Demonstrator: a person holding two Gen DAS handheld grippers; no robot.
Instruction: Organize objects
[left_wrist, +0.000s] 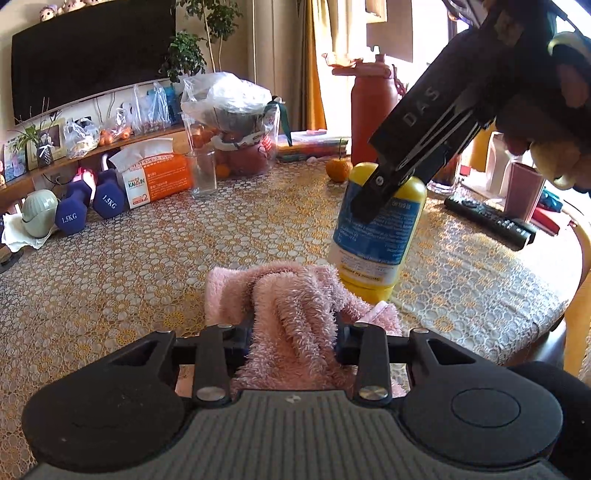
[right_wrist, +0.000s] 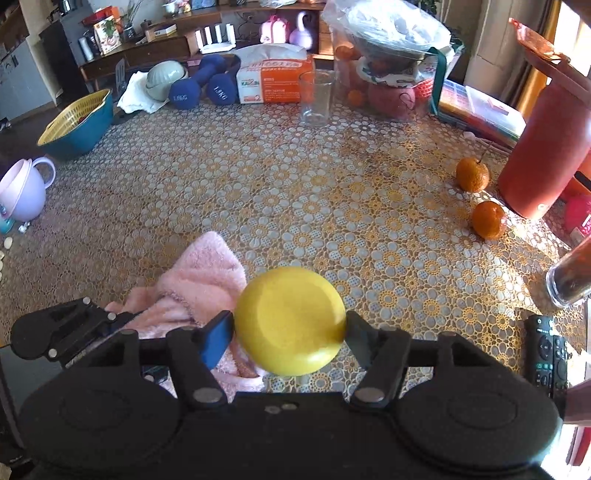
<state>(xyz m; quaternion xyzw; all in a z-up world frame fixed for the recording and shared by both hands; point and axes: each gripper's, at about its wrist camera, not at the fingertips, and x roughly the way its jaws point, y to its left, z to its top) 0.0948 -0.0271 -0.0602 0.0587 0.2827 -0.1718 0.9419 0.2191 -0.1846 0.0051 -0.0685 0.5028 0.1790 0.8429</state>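
A yellow bottle with a blue label (left_wrist: 376, 236) stands cap-down on the lace tablecloth (left_wrist: 147, 266), touching a pink fluffy towel (left_wrist: 295, 306). My right gripper (left_wrist: 384, 192) comes down from the upper right and is shut on the bottle. In the right wrist view the bottle's yellow end (right_wrist: 291, 321) sits between the right gripper's (right_wrist: 290, 332) fingers. My left gripper (left_wrist: 295, 332) is shut on the pink towel, which bunches between its fingers. In the right wrist view the towel (right_wrist: 199, 284) lies left of the bottle, with the left gripper (right_wrist: 74, 332) on it.
At the back stand a glass (left_wrist: 203, 173), tissue box (left_wrist: 155, 177), blue dumbbells (left_wrist: 88, 203), bagged fruit bowl (left_wrist: 236, 122) and red flask (left_wrist: 373, 114). Tangerines (right_wrist: 487, 218) lie right, remotes (right_wrist: 550, 350) near the table's right edge. A blue-yellow basket (right_wrist: 77, 125) and purple cup (right_wrist: 22, 188) sit left.
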